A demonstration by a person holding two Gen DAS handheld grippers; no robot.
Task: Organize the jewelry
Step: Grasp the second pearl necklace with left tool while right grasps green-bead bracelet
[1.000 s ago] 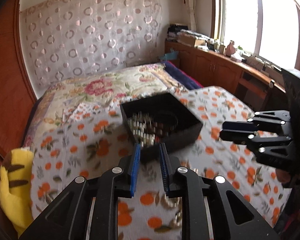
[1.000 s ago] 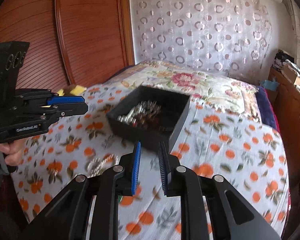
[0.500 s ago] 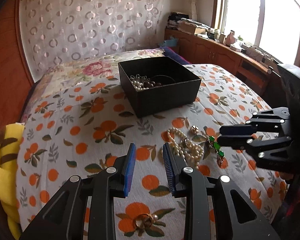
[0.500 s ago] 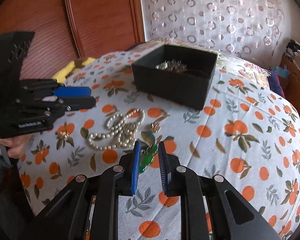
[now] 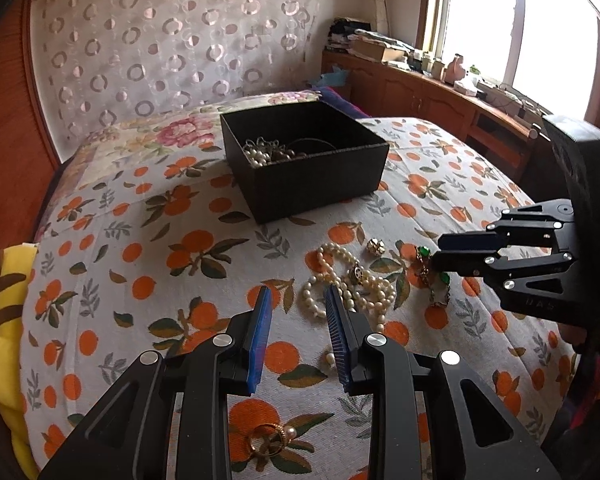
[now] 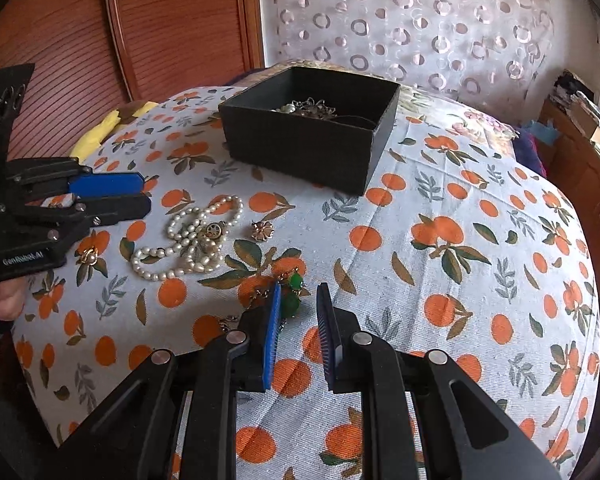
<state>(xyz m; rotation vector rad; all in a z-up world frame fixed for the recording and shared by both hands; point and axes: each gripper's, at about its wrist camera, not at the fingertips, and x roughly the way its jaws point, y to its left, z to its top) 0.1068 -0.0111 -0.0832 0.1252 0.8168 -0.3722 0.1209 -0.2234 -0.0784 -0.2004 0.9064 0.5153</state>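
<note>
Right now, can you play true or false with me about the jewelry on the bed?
1. The black box already has jewelry inside. True.
2. The pearl necklace is in the box. False: it lies on the orange-print cloth.
3. The right gripper is nearest the green stone piece. True.
4. The left gripper is clamped on a ring. False: nothing is between its jaws; a gold ring lies below it.
</note>
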